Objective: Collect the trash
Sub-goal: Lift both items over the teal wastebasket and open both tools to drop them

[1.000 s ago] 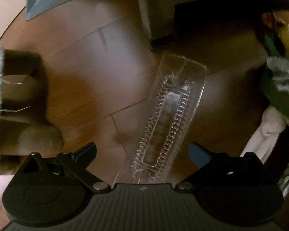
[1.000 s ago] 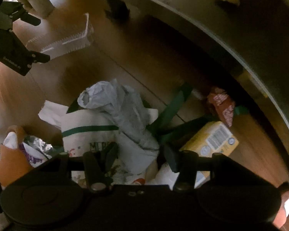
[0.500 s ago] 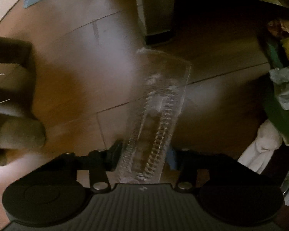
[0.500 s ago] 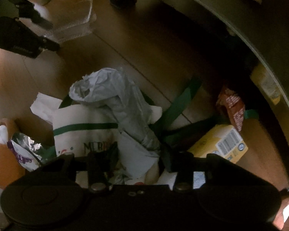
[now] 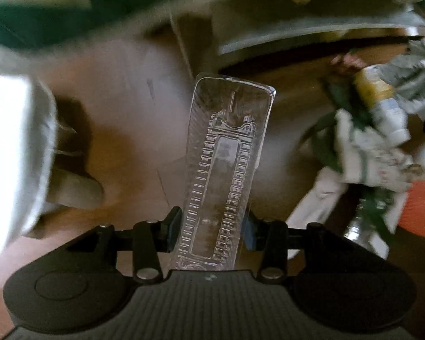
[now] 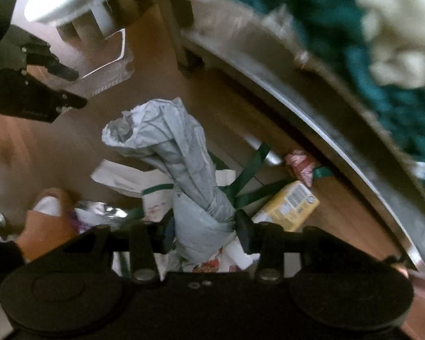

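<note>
Left hand-held gripper point(image 5: 211, 231) clamped on clear plastic tray point(image 5: 226, 167), lifted off floor point(image 5: 121, 104). Right hand-held gripper point(image 6: 204, 232) pinching grey crumpled bag point(image 6: 178, 164), w/ yellow box point(image 6: 290, 206) just right of it.

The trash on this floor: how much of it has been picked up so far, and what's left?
Two pieces are in hand. The left gripper is clamped on a clear plastic tray, and the right gripper is clamped on a crumpled grey bag. No bin shows, so nothing looks disposed of yet. Left on the wooden floor: a yellow carton, a red wrapper, a foil wrapper and a white printed bag with green straps.
</note>
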A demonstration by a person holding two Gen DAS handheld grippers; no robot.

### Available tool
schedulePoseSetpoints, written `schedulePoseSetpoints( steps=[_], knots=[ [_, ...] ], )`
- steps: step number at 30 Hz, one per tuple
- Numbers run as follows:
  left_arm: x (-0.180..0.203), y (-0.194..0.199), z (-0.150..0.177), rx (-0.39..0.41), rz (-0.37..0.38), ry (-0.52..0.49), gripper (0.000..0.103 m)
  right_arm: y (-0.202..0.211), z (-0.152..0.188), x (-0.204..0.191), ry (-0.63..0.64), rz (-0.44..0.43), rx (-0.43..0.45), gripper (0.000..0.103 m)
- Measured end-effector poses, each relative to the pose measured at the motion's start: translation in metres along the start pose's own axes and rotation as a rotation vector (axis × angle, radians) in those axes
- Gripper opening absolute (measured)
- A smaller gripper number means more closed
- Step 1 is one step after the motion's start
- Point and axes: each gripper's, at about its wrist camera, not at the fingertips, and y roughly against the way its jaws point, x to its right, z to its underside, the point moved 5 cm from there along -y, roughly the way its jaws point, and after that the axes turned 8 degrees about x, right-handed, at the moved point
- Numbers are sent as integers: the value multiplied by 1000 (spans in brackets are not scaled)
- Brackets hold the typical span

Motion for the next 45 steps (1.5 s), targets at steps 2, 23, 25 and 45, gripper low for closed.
schedulePoseSetpoints(
  steps=[2,23,25,45],
  knots=[
    [2,32,-8,53,3,-46,43,28,-4,-4,-10,4,40,42],
    [25,354,-111,644,-75,50,43,354,-45,-24,-103,173,597,42],
    [30,375,-113,678,-68,72,43,380,-46,-24,-108,179,651,42],
    [28,521,-248,898,23,263,44,549,-115,24,-200,269,996,42]
  ],
)
